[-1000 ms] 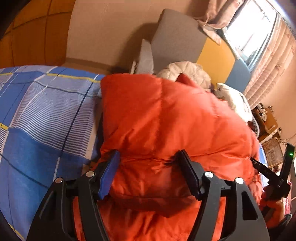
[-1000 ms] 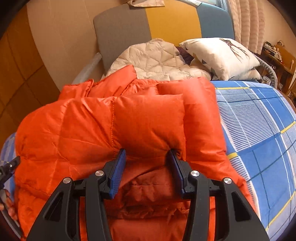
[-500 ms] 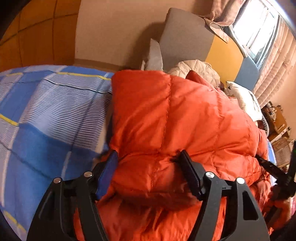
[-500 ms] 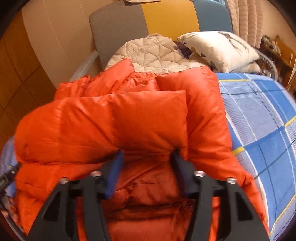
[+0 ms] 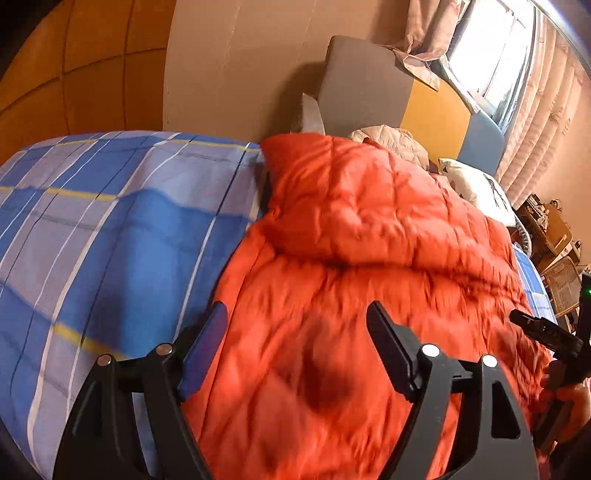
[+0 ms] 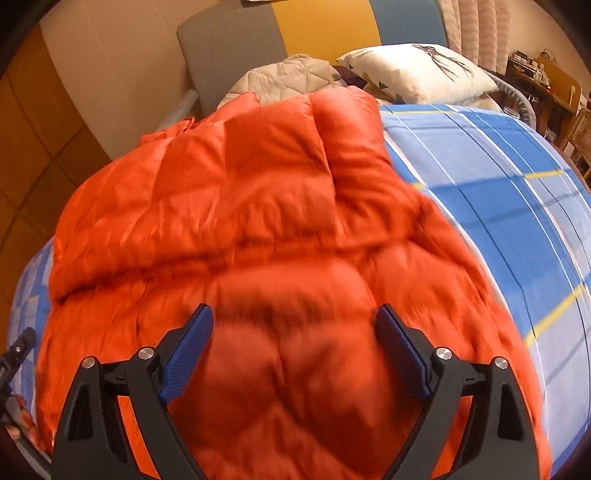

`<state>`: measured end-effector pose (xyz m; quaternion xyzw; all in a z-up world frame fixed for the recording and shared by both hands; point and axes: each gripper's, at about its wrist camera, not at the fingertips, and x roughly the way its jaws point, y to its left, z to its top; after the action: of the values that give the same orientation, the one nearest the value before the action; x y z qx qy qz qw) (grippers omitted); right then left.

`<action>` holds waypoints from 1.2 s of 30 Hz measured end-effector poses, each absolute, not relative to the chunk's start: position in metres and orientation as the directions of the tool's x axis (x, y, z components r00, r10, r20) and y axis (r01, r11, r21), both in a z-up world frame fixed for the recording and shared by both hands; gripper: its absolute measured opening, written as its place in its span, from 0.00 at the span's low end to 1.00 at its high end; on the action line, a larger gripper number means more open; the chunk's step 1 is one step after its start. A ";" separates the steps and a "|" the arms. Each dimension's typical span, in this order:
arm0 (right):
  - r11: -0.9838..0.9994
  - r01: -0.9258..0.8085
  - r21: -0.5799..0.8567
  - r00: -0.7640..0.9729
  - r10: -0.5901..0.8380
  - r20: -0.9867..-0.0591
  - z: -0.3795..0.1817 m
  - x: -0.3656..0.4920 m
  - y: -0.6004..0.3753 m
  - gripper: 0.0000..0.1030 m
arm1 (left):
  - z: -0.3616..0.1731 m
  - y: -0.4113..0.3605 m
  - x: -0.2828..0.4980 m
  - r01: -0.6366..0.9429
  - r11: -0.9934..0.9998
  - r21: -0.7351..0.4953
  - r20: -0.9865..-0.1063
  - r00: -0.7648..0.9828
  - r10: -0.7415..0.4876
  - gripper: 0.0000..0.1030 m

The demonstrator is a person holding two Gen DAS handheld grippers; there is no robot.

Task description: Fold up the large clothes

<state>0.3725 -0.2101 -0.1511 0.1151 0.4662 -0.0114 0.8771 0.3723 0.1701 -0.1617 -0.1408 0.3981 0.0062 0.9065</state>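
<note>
A large orange puffer jacket (image 5: 369,229) lies on the bed, its upper part folded over the lower part. It fills the middle of the right wrist view (image 6: 236,206) too. My left gripper (image 5: 295,343) is open above the jacket's near left edge, holding nothing. My right gripper (image 6: 293,339) is open above the jacket's near part, holding nothing. The right gripper also shows at the right edge of the left wrist view (image 5: 546,336).
The bed has a blue checked sheet (image 5: 92,221) (image 6: 509,177). At its head are a beige quilted garment (image 6: 291,74), a white pillow (image 6: 421,70) and a grey, yellow and blue headboard (image 6: 325,29). A wooden table and chair (image 6: 554,96) stand at the right.
Both grippers have let go of the folded jacket part, opened wider and pulled back towards me. The fold now rests on the lower part of the jacket.
</note>
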 end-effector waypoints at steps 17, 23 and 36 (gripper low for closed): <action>0.982 0.102 0.160 0.617 0.064 -0.785 -0.128 0.228 -0.255 0.87 | -0.179 0.196 0.246 -0.115 0.941 -0.319 -0.709 0.687 -0.156 0.75; 0.967 0.211 0.141 0.612 -0.019 -0.790 -0.127 0.196 -0.300 0.87 | -0.197 0.211 0.211 -0.131 0.928 -0.349 -0.735 0.652 -0.184 0.71; 0.936 0.208 0.284 0.587 0.113 -0.802 -0.160 0.173 -0.318 0.42 | -0.197 0.199 0.197 -0.064 0.921 -0.384 -0.735 0.625 -0.263 0.19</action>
<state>0.1732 -0.3180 -0.1602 0.1770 0.4538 -0.0273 0.8729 0.1975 0.1987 -0.1973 -0.1907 0.4291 -0.0563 0.8811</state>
